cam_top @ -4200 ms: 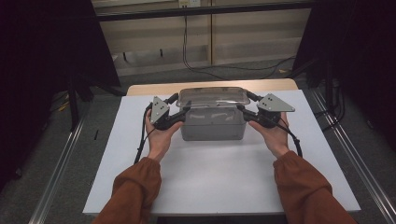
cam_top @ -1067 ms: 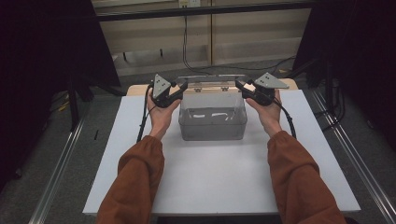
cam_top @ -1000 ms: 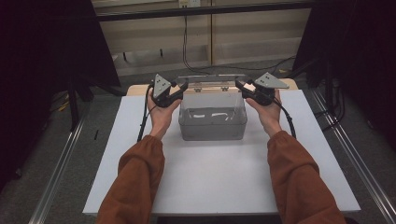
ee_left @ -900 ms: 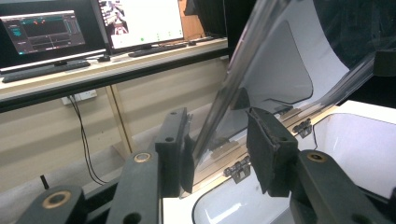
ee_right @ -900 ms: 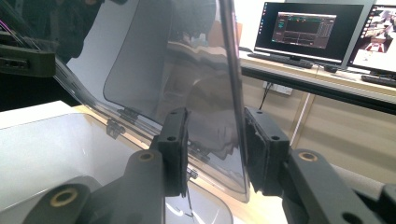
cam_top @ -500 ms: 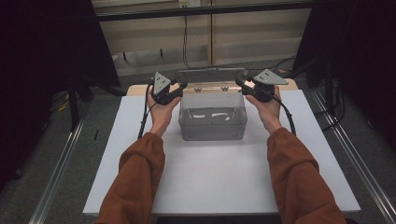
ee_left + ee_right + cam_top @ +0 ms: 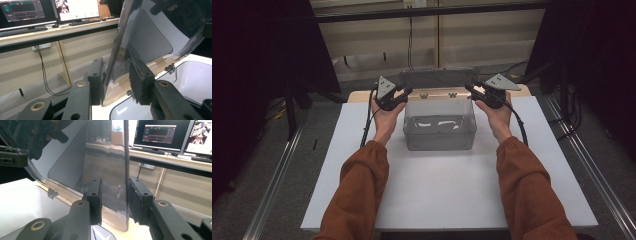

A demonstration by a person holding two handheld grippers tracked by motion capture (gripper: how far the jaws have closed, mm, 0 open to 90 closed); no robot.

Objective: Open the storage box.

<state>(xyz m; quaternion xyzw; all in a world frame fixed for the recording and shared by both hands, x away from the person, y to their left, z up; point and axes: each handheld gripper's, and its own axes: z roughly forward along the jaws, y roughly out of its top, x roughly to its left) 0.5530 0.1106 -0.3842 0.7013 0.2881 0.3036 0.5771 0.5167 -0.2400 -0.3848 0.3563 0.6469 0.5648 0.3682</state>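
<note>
A clear plastic box (image 7: pixel 439 131) stands on the white table top (image 7: pixel 437 195), with its hinged lid (image 7: pixel 438 77) swung up at the back. My left gripper (image 7: pixel 405 95) is shut on the lid's left end, my right gripper (image 7: pixel 470 90) on its right end. In the left gripper view the lid (image 7: pixel 150 37) rises between the jaws of the left gripper (image 7: pixel 116 73), which have just been closing on it, above the box rim (image 7: pixel 197 75). In the right gripper view the right gripper (image 7: pixel 115 193) clamps the lid's edge (image 7: pixel 107 157) between its pads.
A wooden board (image 7: pixel 517 90) pokes out behind the white top. Metal rails (image 7: pixel 582 155) run along both sides of the table. Desks with lit monitors (image 7: pixel 160 133) stand beyond it, and cables (image 7: pixel 43 65) hang down the wall.
The lid, closed on the box four seconds ago, has been swung up by both grippers. Over the last second it tipped slightly further back to upright.
</note>
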